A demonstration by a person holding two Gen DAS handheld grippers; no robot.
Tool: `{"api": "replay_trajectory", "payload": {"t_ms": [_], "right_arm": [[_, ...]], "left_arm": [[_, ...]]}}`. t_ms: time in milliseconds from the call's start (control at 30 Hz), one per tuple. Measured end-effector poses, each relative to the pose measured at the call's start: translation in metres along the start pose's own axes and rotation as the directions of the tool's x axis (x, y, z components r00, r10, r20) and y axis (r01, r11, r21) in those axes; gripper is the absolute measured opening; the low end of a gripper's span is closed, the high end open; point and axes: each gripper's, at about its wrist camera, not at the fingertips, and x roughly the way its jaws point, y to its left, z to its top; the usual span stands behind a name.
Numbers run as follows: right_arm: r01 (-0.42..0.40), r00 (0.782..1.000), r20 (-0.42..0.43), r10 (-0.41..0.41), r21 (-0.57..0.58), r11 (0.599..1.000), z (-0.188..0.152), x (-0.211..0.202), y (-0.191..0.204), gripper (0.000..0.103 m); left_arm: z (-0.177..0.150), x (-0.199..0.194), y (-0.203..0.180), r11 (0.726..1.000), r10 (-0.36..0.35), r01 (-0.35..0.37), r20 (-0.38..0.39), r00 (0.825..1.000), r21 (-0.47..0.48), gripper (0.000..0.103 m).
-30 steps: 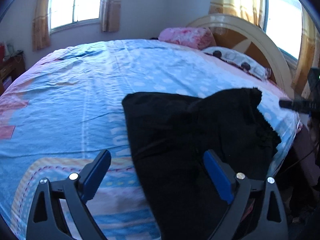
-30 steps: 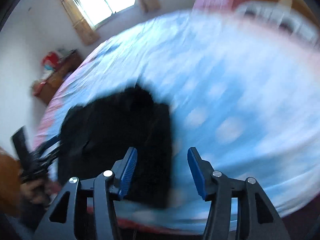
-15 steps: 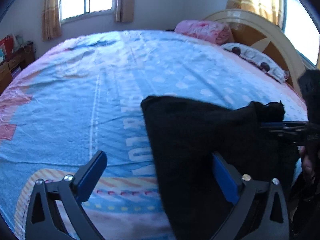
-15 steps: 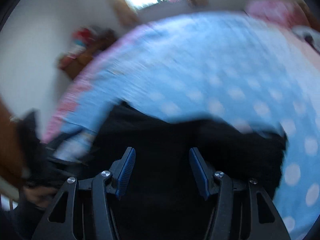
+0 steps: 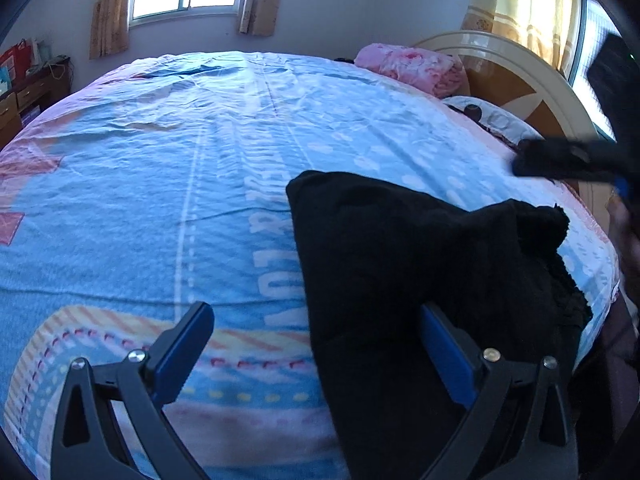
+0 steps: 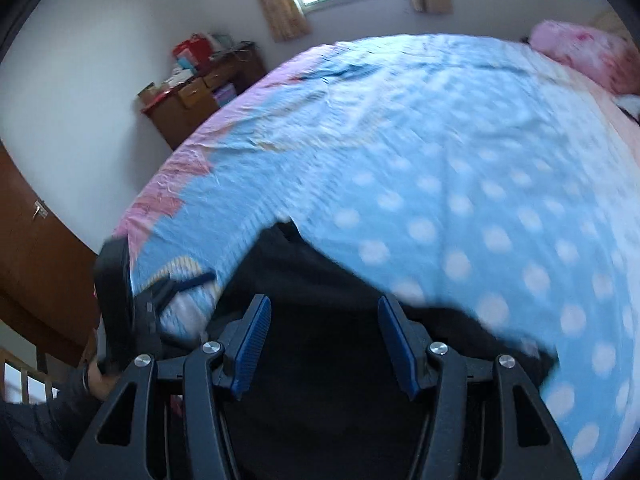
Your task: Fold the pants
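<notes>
The black pants (image 5: 420,272) lie folded in a bundle on the blue patterned bedspread (image 5: 180,168) near the bed's right front edge. My left gripper (image 5: 316,344) is open and empty; its right finger is over the pants' near left part, its left finger over bare bedspread. In the right wrist view the pants (image 6: 328,368) are a dark mass under and between the fingers. My right gripper (image 6: 324,344) is open and hovers above them, holding nothing. The right gripper also shows blurred at the right edge of the left wrist view (image 5: 576,164).
A pink pillow (image 5: 412,68) and a white pillow (image 5: 492,120) lie by the curved headboard (image 5: 532,80). A wooden dresser (image 6: 200,96) with clutter stands by the far wall. A brown wardrobe (image 6: 36,264) is at the left. The bed's edge runs just right of the pants.
The right gripper has swung over the pants and lifted away from them, its view turning toward the dresser. The left gripper has shifted slightly; the pants stay folded on the bed.
</notes>
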Motion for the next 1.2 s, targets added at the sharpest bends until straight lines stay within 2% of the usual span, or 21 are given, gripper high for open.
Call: {"api": "replay_trajectory", "payload": {"t_ms": [133, 200, 267, 433, 600, 633, 667, 733, 833, 967, 1033, 1067, 1100, 1167, 1200], "right_arm": [[-0.046, 0.994, -0.105, 0.043, -0.026, 0.999, 0.032, 0.051, 0.008, 0.058], [-0.089, 0.982, -0.167, 0.087, -0.003, 0.996, 0.043, 0.076, 0.007, 0.058], [-0.095, 0.974, -0.205, 0.092, -0.006, 0.995, 0.05, 0.095, 0.01, 0.058], [-0.11, 0.956, -0.276, 0.098, -0.028, 0.993, 0.05, 0.121, 0.017, 0.058], [-0.13, 0.934, -0.344, 0.1, -0.066, 0.989, 0.045, 0.137, 0.026, 0.056], [-0.14, 0.931, -0.349, 0.107, -0.071, 0.988, 0.045, 0.141, 0.027, 0.049], [-0.166, 0.925, -0.358, 0.129, -0.072, 0.984, 0.045, 0.145, 0.03, 0.025], [-0.163, 0.932, -0.339, 0.126, -0.081, 0.983, 0.047, 0.15, 0.033, 0.02], [-0.109, 0.945, -0.321, 0.06, -0.138, 0.984, 0.049, 0.17, 0.038, 0.017], [-0.147, 0.944, -0.312, 0.109, -0.102, 0.984, 0.052, 0.177, 0.031, 0.017], [-0.167, 0.946, -0.298, 0.127, -0.11, 0.98, 0.054, 0.164, 0.028, 0.026], [-0.143, 0.957, -0.267, 0.111, -0.103, 0.984, 0.055, 0.152, 0.023, 0.041], [-0.122, 0.967, -0.235, 0.098, -0.089, 0.989, 0.057, 0.142, 0.019, 0.049], [-0.088, 0.986, -0.142, 0.082, -0.039, 0.995, 0.057, 0.108, 0.007, 0.049], [-0.117, 0.988, -0.106, 0.116, -0.004, 0.993, 0.053, 0.089, 0.003, 0.049]], "left_arm": [[-0.006, -0.013, 0.0, 1.0, -0.013, 0.013, 0.001, 1.0, 0.009, 0.103], [-0.009, -0.017, 0.001, 1.0, -0.021, 0.021, -0.002, 1.0, 0.009, 0.103], [-0.014, -0.021, 0.002, 1.0, -0.031, 0.031, -0.005, 1.0, 0.005, 0.103], [-0.028, -0.028, -0.002, 0.998, -0.06, 0.06, -0.001, 0.998, -0.005, 0.103], [-0.04, -0.019, -0.021, 0.994, -0.089, 0.091, -0.036, 0.995, 0.061, 0.103], [-0.043, -0.016, -0.025, 0.994, -0.079, 0.082, -0.041, 0.996, 0.074, 0.103], [-0.045, -0.013, -0.026, 0.994, -0.067, 0.07, -0.045, 0.997, 0.08, 0.103], [-0.049, -0.009, -0.027, 0.994, -0.058, 0.061, -0.038, 0.998, 0.088, 0.103], [-0.048, -0.007, -0.03, 0.994, -0.042, 0.045, -0.031, 0.999, 0.102, 0.103], [-0.047, -0.008, -0.029, 0.994, -0.055, 0.057, -0.03, 0.998, 0.091, 0.103], [-0.043, -0.016, -0.024, 0.996, -0.063, 0.063, -0.004, 0.998, 0.06, 0.103], [-0.041, -0.021, -0.021, 0.997, -0.059, 0.058, 0.017, 0.998, 0.05, 0.103], [-0.038, -0.025, -0.018, 0.998, -0.052, 0.05, 0.033, 0.998, 0.04, 0.103], [-0.033, -0.03, -0.013, 0.999, -0.046, 0.045, 0.049, 0.998, 0.022, 0.103], [-0.032, -0.03, -0.011, 0.999, -0.044, 0.043, 0.052, 0.998, 0.017, 0.103]]}}
